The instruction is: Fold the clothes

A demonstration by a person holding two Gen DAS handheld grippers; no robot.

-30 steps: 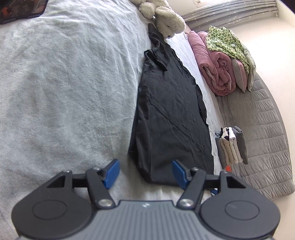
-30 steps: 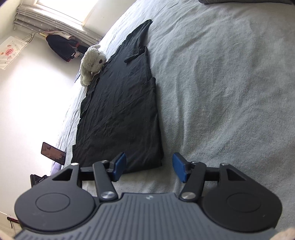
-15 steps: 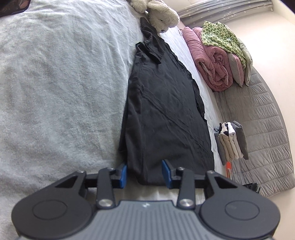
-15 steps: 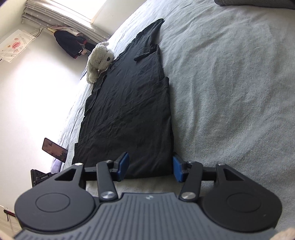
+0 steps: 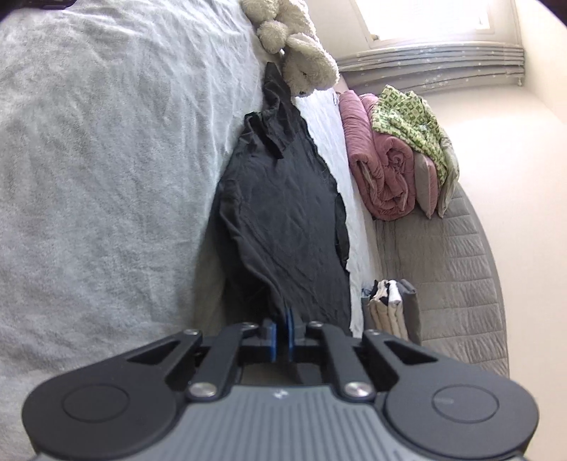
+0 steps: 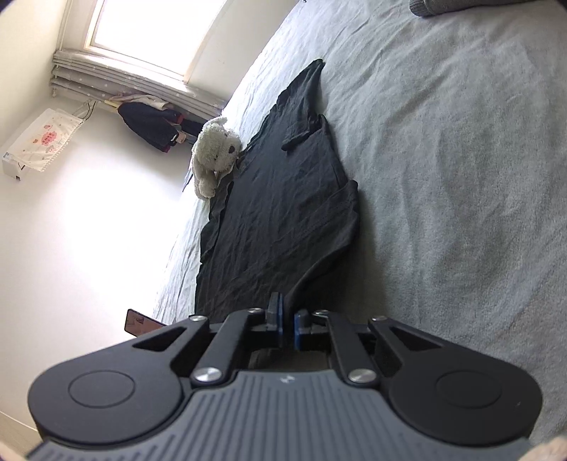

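Grey bedspread [image 5: 88, 177] ahead: both jaws, spread a second ago, now pinch the black T-shirt's [image 5: 283, 220] near hem, left gripper [image 5: 281, 331] and right gripper [image 6: 287, 328] lifting it, likely to fold.

Grey bed [image 6: 460, 177], bright window [image 6: 149, 32], white wall [image 6: 88, 220], grey quilted mattress [image 5: 457, 269], daylight

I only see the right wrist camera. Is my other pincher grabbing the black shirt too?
Observer: Yes. The left gripper is shut on the near edge of the black shirt.
Operator: What's next to the shirt over there?
Observer: A small stack of folded clothes, at the edge of a grey quilted mat.
Operator: Anything bigger?
Observer: A rolled pink blanket lies farther along, with a green patterned cloth on top.
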